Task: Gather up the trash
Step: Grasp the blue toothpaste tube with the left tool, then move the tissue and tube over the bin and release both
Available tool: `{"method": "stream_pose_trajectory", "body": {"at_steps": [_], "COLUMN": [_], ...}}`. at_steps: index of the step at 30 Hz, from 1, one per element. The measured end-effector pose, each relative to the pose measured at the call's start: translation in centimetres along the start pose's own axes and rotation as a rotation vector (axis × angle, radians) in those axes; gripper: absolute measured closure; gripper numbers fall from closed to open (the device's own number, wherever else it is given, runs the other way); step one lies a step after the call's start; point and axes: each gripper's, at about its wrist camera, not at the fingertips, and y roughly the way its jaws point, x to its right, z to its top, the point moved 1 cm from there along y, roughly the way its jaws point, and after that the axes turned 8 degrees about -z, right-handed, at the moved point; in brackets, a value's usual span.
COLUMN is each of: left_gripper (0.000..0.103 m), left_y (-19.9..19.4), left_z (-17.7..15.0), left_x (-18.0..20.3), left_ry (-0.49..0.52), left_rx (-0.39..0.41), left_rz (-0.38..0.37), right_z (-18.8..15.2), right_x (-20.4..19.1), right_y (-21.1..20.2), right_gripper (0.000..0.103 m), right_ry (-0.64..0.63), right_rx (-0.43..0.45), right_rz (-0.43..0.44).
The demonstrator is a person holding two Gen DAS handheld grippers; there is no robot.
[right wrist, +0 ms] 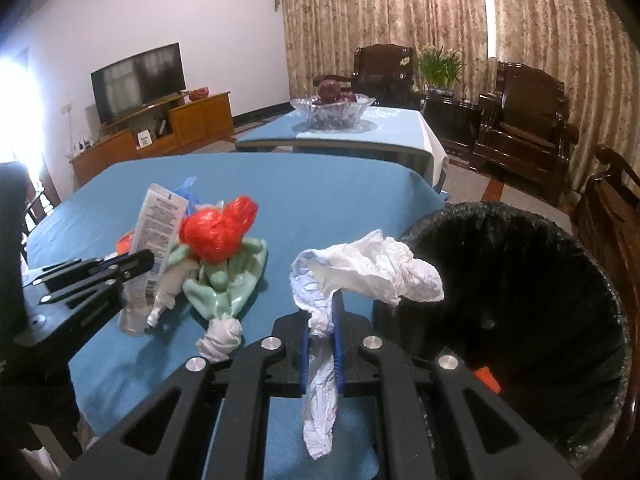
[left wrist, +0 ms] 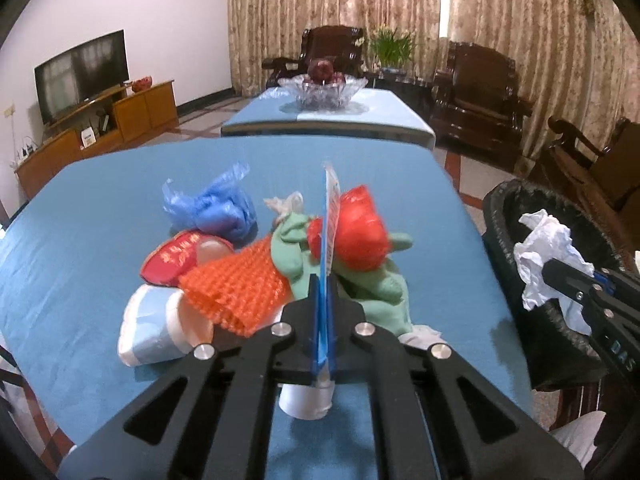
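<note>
You are carrying two pieces of trash at once, and the step in hand looks like the trip to the bin. Your right gripper [right wrist: 322,326] is pinching a crumpled white tissue [right wrist: 372,268], its fingers pressed together on the twisted lower part while the loose upper part is billowing above them. It is hanging just beside the rim of the black-lined bin [right wrist: 520,280], which is standing off the right edge of the table [right wrist: 320,192], but it is not yet over the opening.

Your left gripper [left wrist: 325,280] is clamping a flat squeeze tube [left wrist: 331,216] edge-on between its fingers, with the cap end pointing down beneath them. Whether the tube is clear of the cloth, you cannot tell from here.

The rest of the pile is lying on the table in front of you: a red plastic bag [left wrist: 360,232] on a green plastic bag [left wrist: 376,276], an orange net [left wrist: 236,288], a blue plastic bag [left wrist: 212,208], a red wrapper [left wrist: 176,260] and a paper cup [left wrist: 160,332].

Next, the move probably calls for bringing the tissue fully over the bin's mouth before letting go; it is light and could drift or snag on the rim. The tube then needs a longer sweep across to the same opening, kept clear of your right gripper.
</note>
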Motion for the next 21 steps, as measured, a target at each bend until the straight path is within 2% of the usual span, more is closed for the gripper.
{"method": "stream_pose_trajectory", "body": {"at_steps": [5,10,16,21], "left_gripper": [0.101,0.101,0.101,0.101], "left_y": [-2.1,-3.2,-2.6,-0.6], "left_z": [1.5,3.2,4.4,5.3], "left_x": [0.9,3.3,7.5,12.0], "left_ry": [0.009,0.028,0.065,0.094], "left_rx": [0.053,0.087,0.103,0.098], "left_rz": [-0.016,-0.073,-0.156,-0.25], "right_z": [1.1,2.0,2.4,2.2], "right_x": [0.6,2.1,5.2,9.4], "right_y": [-1.6,-3.1,-4.7,-5.9], "right_gripper": [0.093,0.093,0.093,0.093], "right_ry": [0.008,0.032,0.059,0.103], "right_rx": [0.039,0.068,0.092,0.103], "right_rz": [-0.009,-0.026,-0.092,-0.165]}}
